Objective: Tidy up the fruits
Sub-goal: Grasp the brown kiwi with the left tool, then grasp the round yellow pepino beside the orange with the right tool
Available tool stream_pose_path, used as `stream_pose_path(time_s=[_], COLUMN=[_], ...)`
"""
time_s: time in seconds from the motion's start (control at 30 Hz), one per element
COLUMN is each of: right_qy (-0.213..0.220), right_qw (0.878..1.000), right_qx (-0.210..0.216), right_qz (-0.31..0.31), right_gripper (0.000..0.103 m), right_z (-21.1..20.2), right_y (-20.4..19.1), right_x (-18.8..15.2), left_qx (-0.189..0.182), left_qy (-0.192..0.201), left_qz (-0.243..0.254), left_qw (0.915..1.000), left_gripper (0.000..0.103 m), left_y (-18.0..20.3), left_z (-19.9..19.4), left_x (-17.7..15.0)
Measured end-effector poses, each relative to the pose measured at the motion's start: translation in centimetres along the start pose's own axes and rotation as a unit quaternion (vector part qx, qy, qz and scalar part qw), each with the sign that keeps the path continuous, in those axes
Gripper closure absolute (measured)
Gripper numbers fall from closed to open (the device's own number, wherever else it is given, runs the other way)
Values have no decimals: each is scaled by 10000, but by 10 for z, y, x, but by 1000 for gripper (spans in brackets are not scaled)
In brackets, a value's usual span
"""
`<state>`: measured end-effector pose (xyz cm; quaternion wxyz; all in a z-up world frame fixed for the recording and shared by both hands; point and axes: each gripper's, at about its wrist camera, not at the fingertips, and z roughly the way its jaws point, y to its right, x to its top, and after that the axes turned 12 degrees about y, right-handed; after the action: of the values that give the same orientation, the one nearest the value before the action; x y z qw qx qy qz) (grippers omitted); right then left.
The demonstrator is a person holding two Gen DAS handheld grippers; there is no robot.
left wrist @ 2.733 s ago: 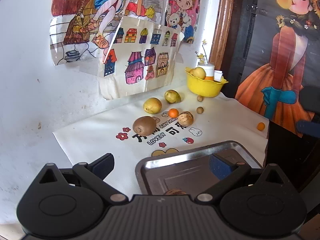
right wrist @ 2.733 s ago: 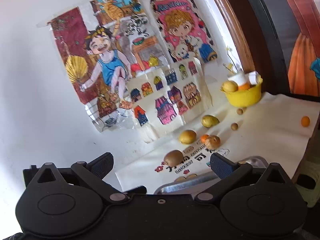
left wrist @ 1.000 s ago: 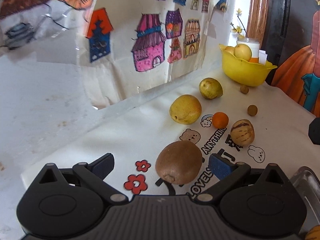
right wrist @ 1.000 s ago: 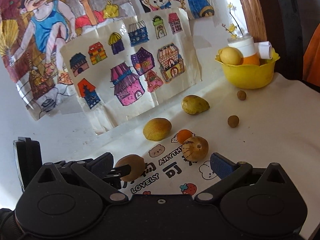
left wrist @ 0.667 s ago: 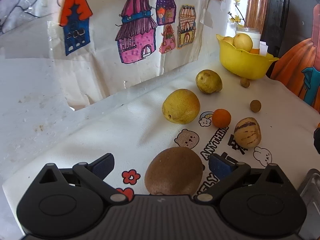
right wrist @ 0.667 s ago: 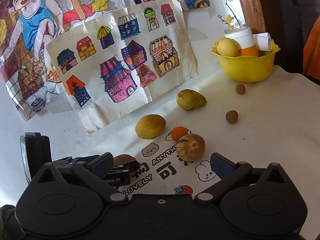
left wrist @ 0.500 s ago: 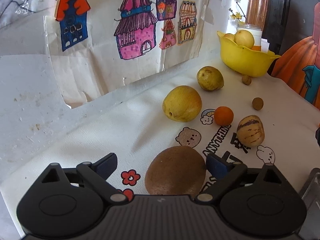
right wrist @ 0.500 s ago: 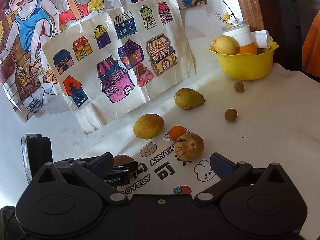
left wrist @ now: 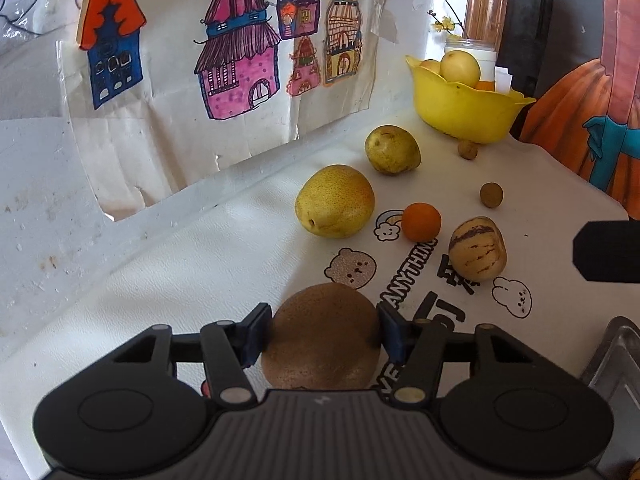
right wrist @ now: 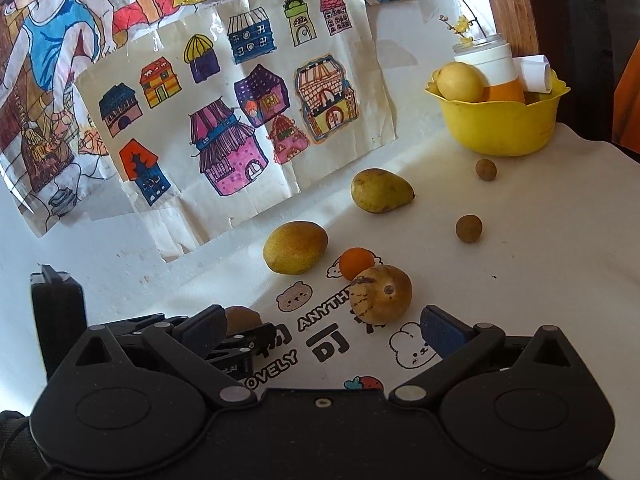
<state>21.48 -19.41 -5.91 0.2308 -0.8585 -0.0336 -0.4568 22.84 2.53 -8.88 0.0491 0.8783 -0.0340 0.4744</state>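
your white printed mat fills the frame. low centre, your left gripper has just been closing, pads now pressed on the brown kiwi. your right gripper gapes wide, nothing between, striped melon just above.

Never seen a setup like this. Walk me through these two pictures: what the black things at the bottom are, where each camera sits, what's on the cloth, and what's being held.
There is no robot arm here: a person holds a two-finger gripper in each hand, and each carries a camera looking along its fingers. One picture comes from the left gripper, the other from the right gripper. On the printed cloth lie a brown kiwi, two yellow pears, a small orange, a striped melon and two small brown round fruits. A yellow bowl stands at the back. The left jaws have just been closing and now press on the kiwi. The right jaws stand open, empty.
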Motion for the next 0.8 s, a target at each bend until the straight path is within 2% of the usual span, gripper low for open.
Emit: stream_pose_path(time_s=[0.1,0.43,0.7,0.8], right_qy=[-59,-630,-832,-916], right_qw=[9999,9960,9926,9909], right_qx=[-37,-274,-226,-230], right_qz=[-85,-578,-859,-959], right_gripper=[0,2,15,28], right_z=[8,75,103,107], right_y=[3,15,18,17], right_x=[2,3,-2,-5], left_qx=[52,116,144,153], left_qy=[-28,-39,-38,-31], left_qz=[-52,-203,-218,-204], left_qw=[10000,9997,9997,9997], left_gripper=[42,42,42,42], left_y=[-3,-13,-13,-13], left_z=[-2,-14,-14,-14], left_x=[-1,-5,-7,-7])
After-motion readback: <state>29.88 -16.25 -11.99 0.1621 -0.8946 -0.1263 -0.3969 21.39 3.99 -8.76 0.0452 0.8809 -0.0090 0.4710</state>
